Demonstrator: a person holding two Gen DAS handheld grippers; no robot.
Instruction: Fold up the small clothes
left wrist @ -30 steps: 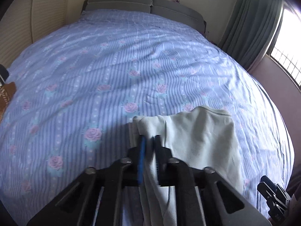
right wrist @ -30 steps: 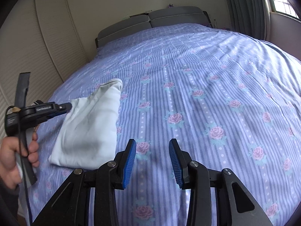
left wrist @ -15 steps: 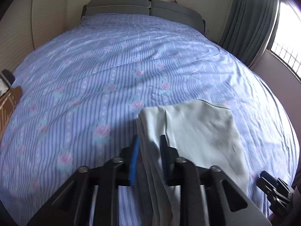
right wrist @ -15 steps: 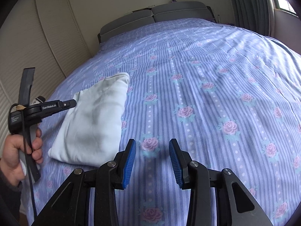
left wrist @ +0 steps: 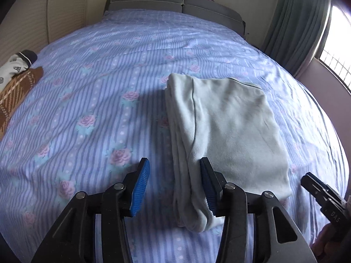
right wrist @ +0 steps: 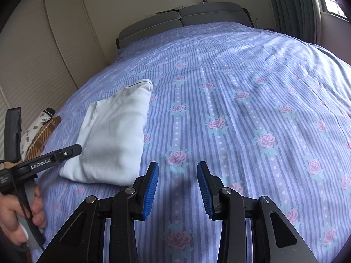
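Your folded pale garment (left wrist: 228, 127) lies flat on the bed (left wrist: 92, 100), whose cover is blue-striped with roses. Your left tongs (left wrist: 175, 188) are spreading apart; the garment's near edge sits between the blue pads (left wrist: 140, 188), unpinched. Your right tongs (right wrist: 177, 188) hover released, right of the garment, gripping nothing. More small clothes (left wrist: 17, 76) lie left of the garment, well apart.

A pale mint garment (left wrist: 230, 118), folded into a flat rectangle, lies on the striped floral bed (left wrist: 87, 109), layered fold edges along its left side.
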